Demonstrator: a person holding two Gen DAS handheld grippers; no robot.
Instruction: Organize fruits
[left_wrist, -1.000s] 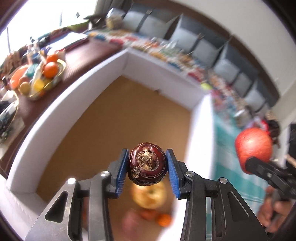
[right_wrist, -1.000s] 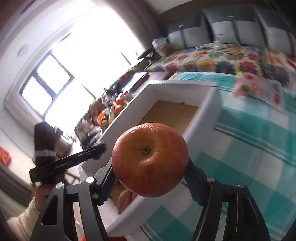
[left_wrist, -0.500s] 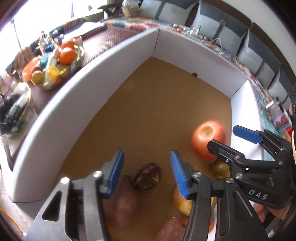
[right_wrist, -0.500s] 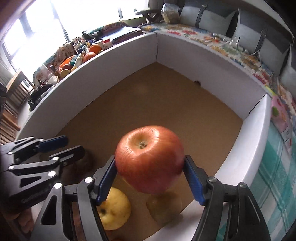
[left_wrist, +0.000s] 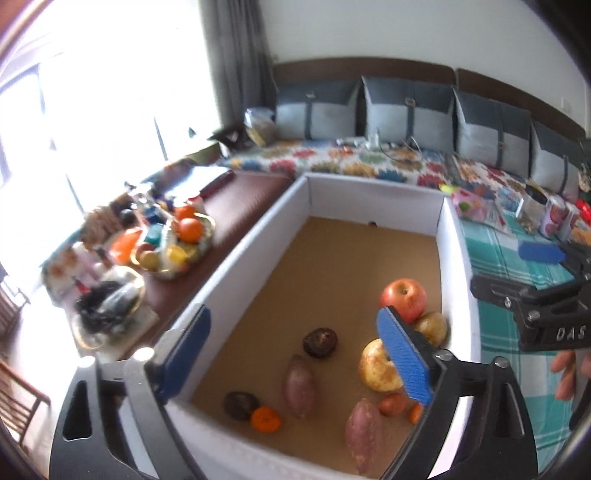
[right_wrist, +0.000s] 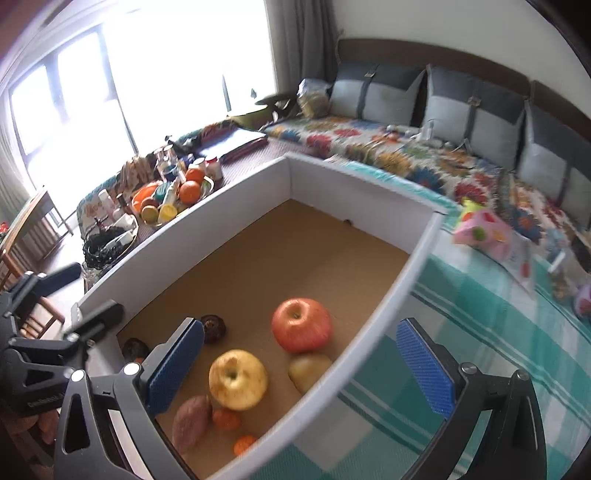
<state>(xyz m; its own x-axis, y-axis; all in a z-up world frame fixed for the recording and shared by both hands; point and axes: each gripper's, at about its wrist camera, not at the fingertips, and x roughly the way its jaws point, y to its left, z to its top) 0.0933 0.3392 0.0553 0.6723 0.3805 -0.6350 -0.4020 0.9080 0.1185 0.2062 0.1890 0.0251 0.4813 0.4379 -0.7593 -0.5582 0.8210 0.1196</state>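
A red apple (right_wrist: 301, 329) sits stem-up in the white box (right_wrist: 373, 325), touching a brownish pear (right_wrist: 308, 371); a yellow apple (right_wrist: 238, 379) lies nearer, beside sweet potatoes (left_wrist: 300, 385).

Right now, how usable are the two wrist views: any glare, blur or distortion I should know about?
Left wrist: window blown out white, fruit bowl motion-smeared, box edges bowed by fisheye. Right wrist: the same window glare, red apple slightly soft, yellow apple clear enough; plaid cloth streaked.
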